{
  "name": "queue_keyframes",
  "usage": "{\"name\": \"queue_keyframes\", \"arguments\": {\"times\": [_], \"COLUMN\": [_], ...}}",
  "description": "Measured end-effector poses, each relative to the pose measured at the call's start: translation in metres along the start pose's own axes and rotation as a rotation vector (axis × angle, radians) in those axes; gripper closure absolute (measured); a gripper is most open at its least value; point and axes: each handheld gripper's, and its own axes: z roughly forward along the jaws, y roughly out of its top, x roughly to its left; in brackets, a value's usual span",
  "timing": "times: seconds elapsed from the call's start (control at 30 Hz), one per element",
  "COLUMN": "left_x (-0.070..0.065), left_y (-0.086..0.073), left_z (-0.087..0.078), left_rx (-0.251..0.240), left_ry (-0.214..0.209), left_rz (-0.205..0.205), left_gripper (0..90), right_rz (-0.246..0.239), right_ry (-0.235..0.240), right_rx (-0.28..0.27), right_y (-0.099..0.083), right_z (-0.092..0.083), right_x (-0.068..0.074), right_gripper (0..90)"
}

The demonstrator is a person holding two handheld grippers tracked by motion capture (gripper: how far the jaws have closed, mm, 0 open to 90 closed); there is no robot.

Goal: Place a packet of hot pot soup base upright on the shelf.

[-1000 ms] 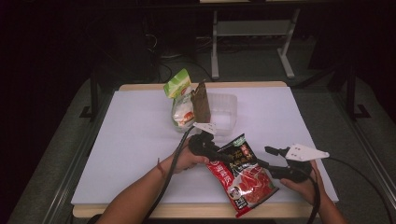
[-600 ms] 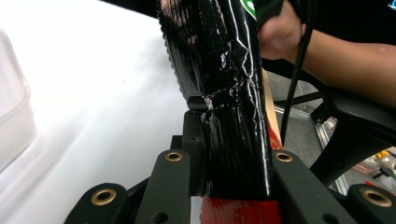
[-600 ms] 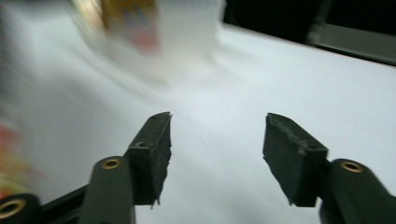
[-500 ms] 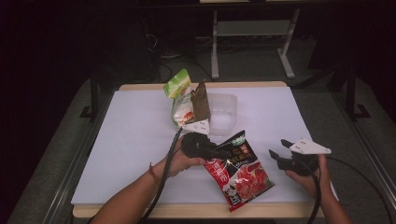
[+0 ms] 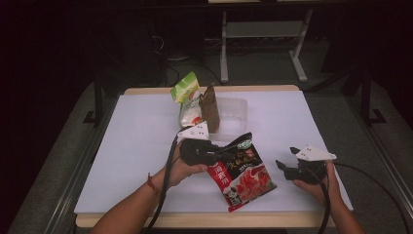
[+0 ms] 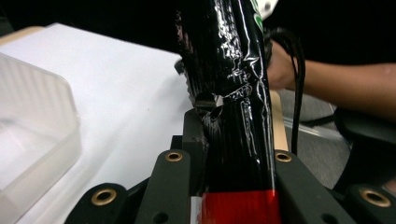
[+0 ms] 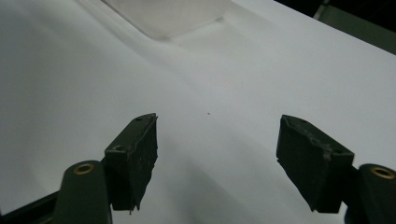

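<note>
A red and black snack packet (image 5: 242, 178) hangs tilted from my left gripper (image 5: 217, 156), its lower end near the table's front edge. In the left gripper view the jaws of my left gripper (image 6: 233, 161) are shut on the packet (image 6: 232, 84), which stands up glossy and black between them. My right gripper (image 5: 284, 164) is to the right of the packet, apart from it. Its jaws have just been opening, and my right gripper (image 7: 217, 154) now stands wide above the bare white table (image 7: 210, 84) with nothing between its pads.
A clear plastic container (image 5: 233, 109) stands at the back middle of the table, with a green packet (image 5: 184, 87), a white packet (image 5: 190, 112) and a brown packet (image 5: 210, 108) at its left side. The container (image 6: 32, 130) is close on the left in the left gripper view.
My right gripper has let go of the packet's right edge, drawn off to the right and opened wider. My left gripper has lifted the packet a little.
</note>
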Motion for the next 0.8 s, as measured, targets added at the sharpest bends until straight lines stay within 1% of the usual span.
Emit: {"name": "queue_keyframes", "arguments": {"times": [0.07,0.23,0.37,0.53,0.6,0.63,0.73,0.77,0.8], "left_x": [-0.001,-0.001,-0.002,-0.001,0.0,0.0,-0.001,-0.002,-0.004], "left_y": [0.001,0.001,0.003,0.006,0.007,0.007,0.011,0.014,0.015], "left_z": [-0.004,-0.008,-0.011,-0.012,-0.013,-0.014,-0.015,-0.015,-0.016], "left_rx": [-0.014,-0.02,-0.022,-0.028,-0.035,-0.038,-0.051,-0.058,-0.067], "left_ry": [0.013,0.052,0.072,0.093,0.105,0.112,0.131,0.15,0.158], "left_rz": [0.008,0.002,0.018,0.018,0.014,0.02,0.019,0.024,0.023], "left_gripper": [77.5,77.9,77.9,77.9,77.8,77.9,77.8,77.8,77.8], "right_rz": [0.003,-0.001,-0.004,0.011,0.006,0.003,0.012,0.014,0.018], "right_ry": [0.004,0.016,0.025,0.036,0.036,0.039,0.045,0.049,0.05], "right_rx": [0.005,0.011,0.006,0.007,0.012,0.013,0.0,-0.006,-0.013], "right_y": [0.0,0.0,0.0,-0.001,-0.001,-0.001,0.001,0.002,0.003], "right_z": [0.001,0.002,0.002,0.003,0.002,0.002,-0.001,-0.002,-0.002], "right_x": [0.0,0.001,0.002,0.001,0.002,0.002,0.004,0.004,0.005], "right_gripper": [28.9,28.9,28.9,28.9,28.9,29.2,29.3,29.3,29.3]}}
